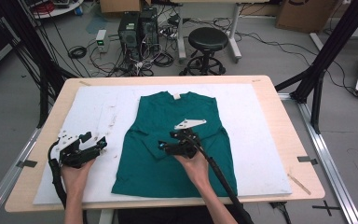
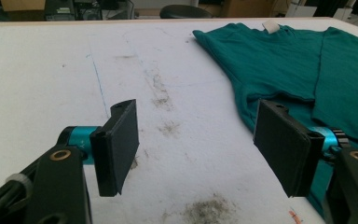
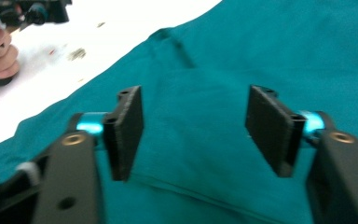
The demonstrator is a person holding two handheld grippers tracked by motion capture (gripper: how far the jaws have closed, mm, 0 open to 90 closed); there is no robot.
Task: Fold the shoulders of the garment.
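Note:
A teal T-shirt (image 1: 177,140) lies flat on the white board (image 1: 261,140), collar with a white label (image 1: 176,96) toward the far side; its left sleeve is folded in over the body. My right gripper (image 1: 162,146) hovers over the shirt's middle, open, pointing left at the folded sleeve (image 3: 200,116); its gripper (image 3: 193,126) holds nothing. My left gripper (image 1: 93,140) rests over the bare board left of the shirt, open and empty. Between its jaws in the left gripper view (image 2: 196,140) is stained board, with the shirt's edge (image 2: 270,74) to the right.
The wooden table (image 1: 279,107) carries the white board. Beyond its far edge stand a black stool (image 1: 208,39), computer towers (image 1: 137,28) and tangled cables. Black frame posts (image 1: 321,60) rise at the right. Dirty smudges (image 2: 205,210) mark the board.

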